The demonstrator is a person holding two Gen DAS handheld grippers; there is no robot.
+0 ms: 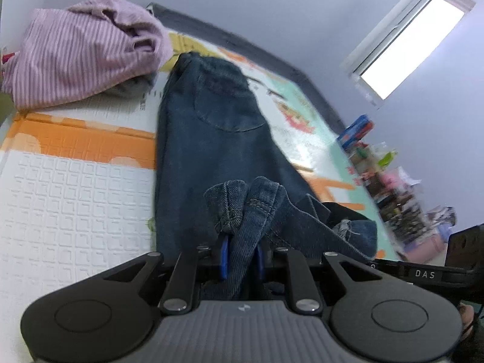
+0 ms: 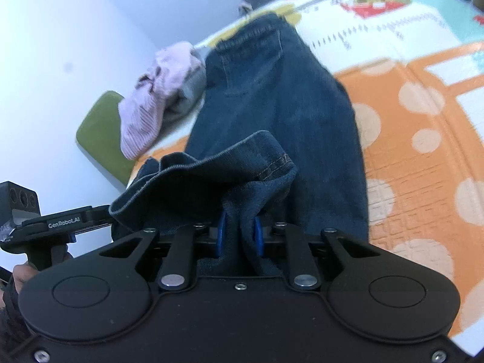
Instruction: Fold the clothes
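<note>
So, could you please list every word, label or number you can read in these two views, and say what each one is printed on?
"DAS": white letters on the black bar of the other claw's handle, at the right edge of the left wrist view.
"GenRobot.AI": white label on the black bar of the other claw's handle, at the left of the right wrist view.
Print on the play mat and on the boxes by the wall: too blurred to read.

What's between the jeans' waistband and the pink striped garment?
Left wrist view: only a bare strip of play mat separates the jeans from the pink striped garment. Both grippers grip the hems.
</note>
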